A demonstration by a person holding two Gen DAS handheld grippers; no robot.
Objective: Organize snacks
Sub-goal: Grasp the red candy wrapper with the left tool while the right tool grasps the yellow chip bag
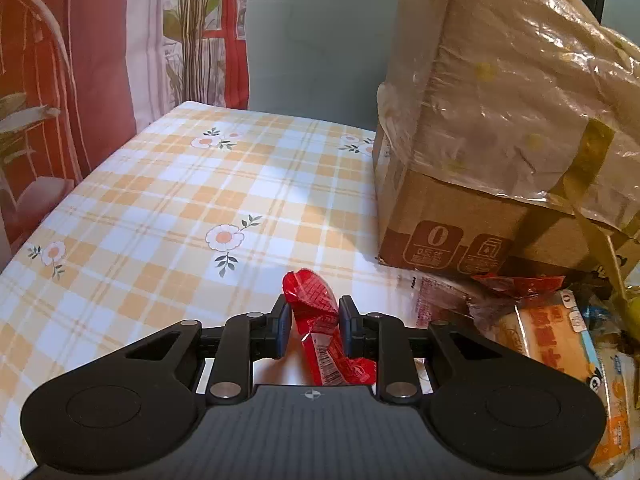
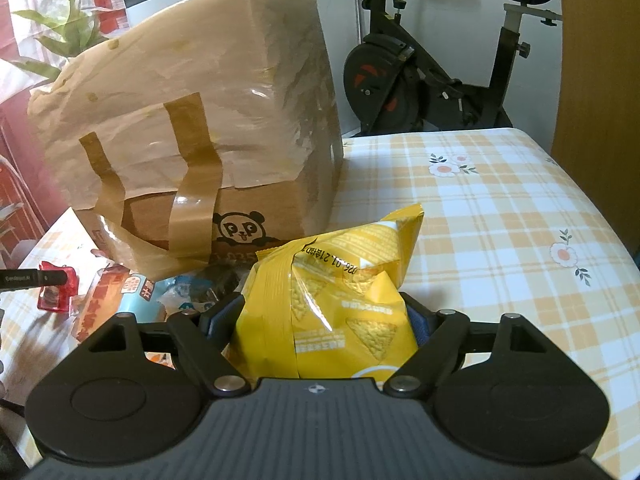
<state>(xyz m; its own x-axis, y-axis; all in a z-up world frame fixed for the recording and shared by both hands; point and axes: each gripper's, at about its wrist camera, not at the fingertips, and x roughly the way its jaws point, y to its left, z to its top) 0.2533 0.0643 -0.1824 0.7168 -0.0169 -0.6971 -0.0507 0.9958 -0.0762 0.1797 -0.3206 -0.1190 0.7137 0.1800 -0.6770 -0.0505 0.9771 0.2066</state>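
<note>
**Snack sorting: two packets in hand, pile not yet cleared**

Item 1. Our left gripper [image 1: 314,326] held a red packet [image 1: 320,320], fingers closed narrowly on its middle, above the checked tablecloth [image 1: 160,200].

Item 2. Our right gripper [image 2: 320,316] was clamped on a yellow chip bag [image 2: 336,300], its fingers set wider around the puffed bag, in front of the cardboard box [image 2: 240,216].

Item 3. A small heap remained at the foot of the box: an orange packet [image 1: 560,336] and other wrappers, partly hidden.

Item 4. We saw no sorted group anywhere on the cloth. We judged the work early: two snacks lifted, none placed, the heap left to go through.
</note>
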